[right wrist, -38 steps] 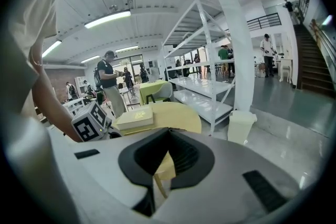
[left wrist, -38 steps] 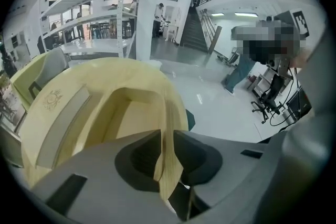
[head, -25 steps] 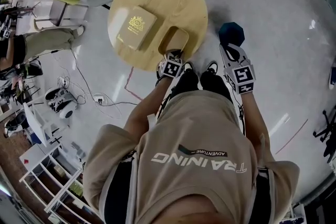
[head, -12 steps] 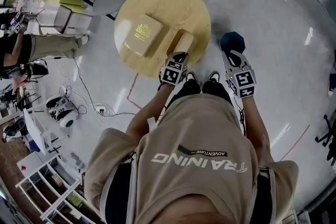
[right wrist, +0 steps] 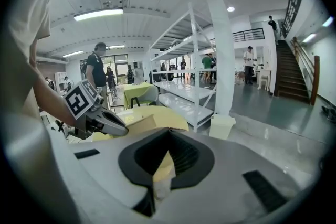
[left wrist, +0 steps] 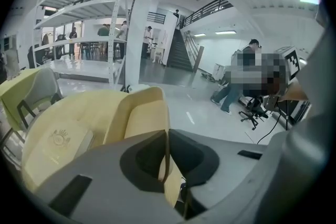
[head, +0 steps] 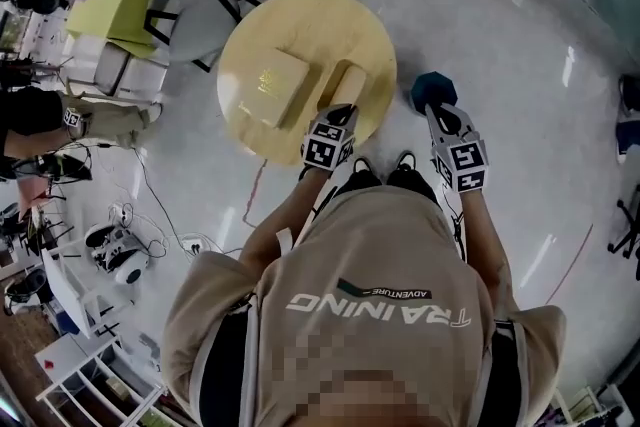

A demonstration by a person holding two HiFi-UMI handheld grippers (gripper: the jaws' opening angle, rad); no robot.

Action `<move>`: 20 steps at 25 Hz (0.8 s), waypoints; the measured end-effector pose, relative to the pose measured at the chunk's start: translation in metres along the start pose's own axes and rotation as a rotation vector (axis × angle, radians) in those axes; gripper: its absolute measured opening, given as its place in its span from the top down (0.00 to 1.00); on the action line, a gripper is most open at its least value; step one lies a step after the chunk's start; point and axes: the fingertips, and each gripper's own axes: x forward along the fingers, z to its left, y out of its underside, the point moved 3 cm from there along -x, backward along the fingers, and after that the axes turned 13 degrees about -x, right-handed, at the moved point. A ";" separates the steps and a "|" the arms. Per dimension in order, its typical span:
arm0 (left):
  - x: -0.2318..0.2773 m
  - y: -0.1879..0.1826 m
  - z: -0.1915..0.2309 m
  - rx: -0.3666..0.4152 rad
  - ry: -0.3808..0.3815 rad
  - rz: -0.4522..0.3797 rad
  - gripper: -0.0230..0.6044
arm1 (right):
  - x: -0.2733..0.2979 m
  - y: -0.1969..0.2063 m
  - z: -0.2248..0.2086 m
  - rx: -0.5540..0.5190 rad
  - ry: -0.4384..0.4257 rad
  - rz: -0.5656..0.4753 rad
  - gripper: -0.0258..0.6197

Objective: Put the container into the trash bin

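Head view: left gripper (head: 338, 111) sat at the near edge of the round table (head: 300, 5), on the container (head: 346, 78), beside a flat box (head: 272, 80). Only the left gripper view showed the grip: jaws pinched onto the container's thin near wall. Container was tan, open-topped, with rounded corners. Right gripper (head: 446, 113) hung over the floor, jaws together, empty. Right gripper view showed the cream trash bin (right wrist: 222, 126) on the floor, well apart from the container.
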 end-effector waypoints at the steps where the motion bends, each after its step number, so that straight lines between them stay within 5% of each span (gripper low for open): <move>1: -0.002 -0.001 0.001 0.007 0.011 -0.002 0.92 | -0.003 0.001 0.002 0.006 0.019 0.005 0.95; 9: 0.001 -0.006 -0.008 0.092 0.122 0.022 0.92 | -0.038 0.015 0.005 0.084 0.199 0.030 0.95; 20: 0.043 -0.008 -0.088 0.191 0.247 0.081 0.92 | -0.103 0.056 -0.024 0.174 0.344 0.054 0.95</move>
